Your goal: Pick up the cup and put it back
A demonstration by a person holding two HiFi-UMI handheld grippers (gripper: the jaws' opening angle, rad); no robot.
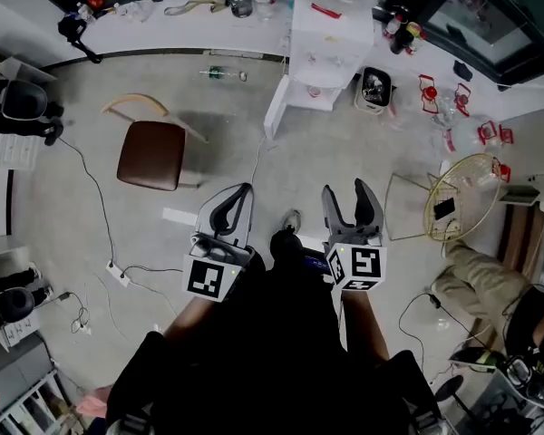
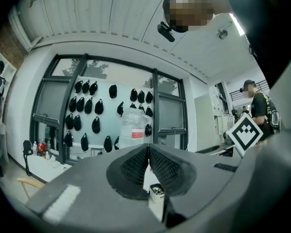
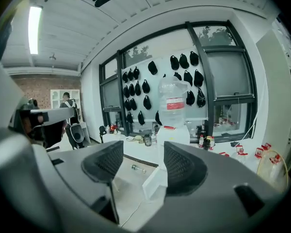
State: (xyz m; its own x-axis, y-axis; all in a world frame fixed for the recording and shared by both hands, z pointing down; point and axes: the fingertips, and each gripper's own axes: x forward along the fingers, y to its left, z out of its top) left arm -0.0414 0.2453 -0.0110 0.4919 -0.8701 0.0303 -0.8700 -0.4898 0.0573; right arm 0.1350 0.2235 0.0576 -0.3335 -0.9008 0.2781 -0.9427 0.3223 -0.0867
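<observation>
Left gripper (image 2: 149, 149), fingers (image 2: 133, 168) together, water jug (image 2: 134, 128) half hidden behind

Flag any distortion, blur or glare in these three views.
Head view: sharp, even light, soft shadow beside the chair. Left gripper view: heavy fisheye, dark corners, window frame bowed. Right gripper view: same fisheye; ceiling light glares, upper left.

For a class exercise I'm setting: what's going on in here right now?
A person holds a tool in each hand, both pointed towards the white water dispenser. The left tool is shut with nothing in it. The right tool is open and empty. Nothing has been picked up yet. A brown chair stands off to the left.
</observation>
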